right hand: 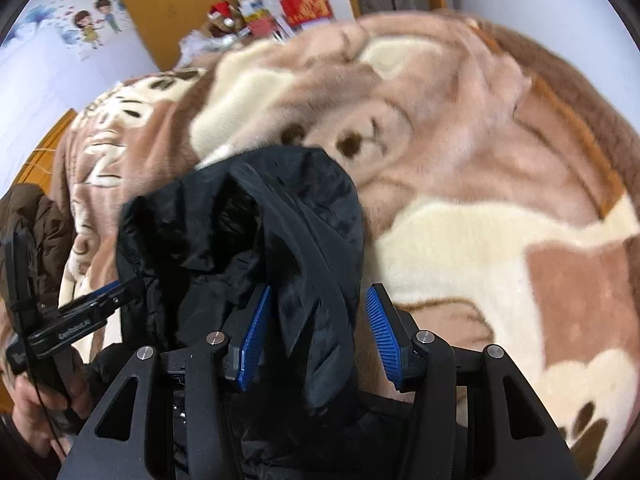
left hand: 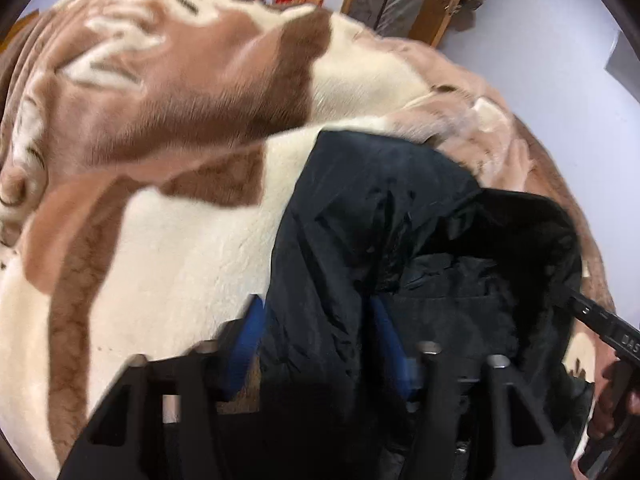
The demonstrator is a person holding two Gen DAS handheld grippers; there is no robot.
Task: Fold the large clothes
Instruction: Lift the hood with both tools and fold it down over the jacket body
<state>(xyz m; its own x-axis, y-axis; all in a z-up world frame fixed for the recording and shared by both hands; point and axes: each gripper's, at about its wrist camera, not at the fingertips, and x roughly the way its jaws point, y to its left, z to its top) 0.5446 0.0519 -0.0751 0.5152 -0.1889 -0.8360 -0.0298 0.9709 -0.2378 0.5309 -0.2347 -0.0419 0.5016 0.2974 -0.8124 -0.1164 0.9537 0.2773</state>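
Note:
A black padded jacket (left hand: 380,208) lies bunched on a plush brown and cream blanket (left hand: 180,240). In the left wrist view my left gripper (left hand: 316,304) is shut on a thick fold of it, and the cloth fills the gap between the blue pads. In the right wrist view another fold of the jacket (right hand: 248,216) hangs between the pads of my right gripper (right hand: 319,290). It rests against the left pad, with a gap before the right pad, so the jaws stand open. My left gripper (right hand: 132,286) shows at the jacket's left edge, held by a hand (right hand: 40,392).
The blanket (right hand: 480,152) covers the whole bed. A brown padded garment (right hand: 32,216) lies at its left side. Red boxes (right hand: 306,6) and clutter stand against the far wall beside a wooden door (right hand: 160,8). A wooden frame (left hand: 436,0) stands at the back right.

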